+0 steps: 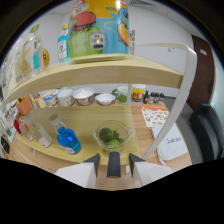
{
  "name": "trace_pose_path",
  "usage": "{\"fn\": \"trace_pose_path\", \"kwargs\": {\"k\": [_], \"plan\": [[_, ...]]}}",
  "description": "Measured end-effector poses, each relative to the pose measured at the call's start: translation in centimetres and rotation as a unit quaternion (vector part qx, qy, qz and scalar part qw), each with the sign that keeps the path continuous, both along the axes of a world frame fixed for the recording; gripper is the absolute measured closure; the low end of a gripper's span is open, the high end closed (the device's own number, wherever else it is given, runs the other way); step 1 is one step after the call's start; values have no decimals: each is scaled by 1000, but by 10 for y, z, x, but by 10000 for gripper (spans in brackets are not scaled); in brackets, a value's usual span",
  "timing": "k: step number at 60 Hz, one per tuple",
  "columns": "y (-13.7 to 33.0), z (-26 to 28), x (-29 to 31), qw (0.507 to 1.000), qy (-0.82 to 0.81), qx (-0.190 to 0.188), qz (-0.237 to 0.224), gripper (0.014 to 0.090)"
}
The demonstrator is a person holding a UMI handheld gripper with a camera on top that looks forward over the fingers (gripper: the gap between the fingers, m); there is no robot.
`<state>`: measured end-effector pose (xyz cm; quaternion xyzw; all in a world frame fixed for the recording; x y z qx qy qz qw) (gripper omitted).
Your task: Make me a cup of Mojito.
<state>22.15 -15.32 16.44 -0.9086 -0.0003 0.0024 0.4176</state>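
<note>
A clear glass bowl (113,134) holding limes (105,134) and green mint leaves sits on the lower wooden shelf (85,117), just ahead of my fingers. My gripper (114,162) is open, its two pale fingertips (93,163) spread apart below the bowl's near rim and not touching it. A blue bottle (68,140) stands to the left of the bowl. Clear bottles (38,132) stand further left. A row of small bowls (83,95) with ingredients lines the back of the shelf.
An upper wooden shelf (100,75) overhangs, carrying a tall colourful carton (98,27) and bottles (35,55). A white curved support (176,100) rises to the right of the bowl. Beyond it lie a patterned mat (156,117) and a white pouch (173,145).
</note>
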Motion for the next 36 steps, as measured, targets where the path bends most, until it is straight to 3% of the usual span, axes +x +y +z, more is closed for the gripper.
{"fn": "trace_pose_path", "kwargs": {"k": [7, 16, 36], "plan": [[2, -5, -1, 1000, 10, -15, -1, 707], [3, -4, -3, 1000, 14, -18, -3, 858], [-3, 6, -1, 1000, 6, -7, -16, 880]]}}
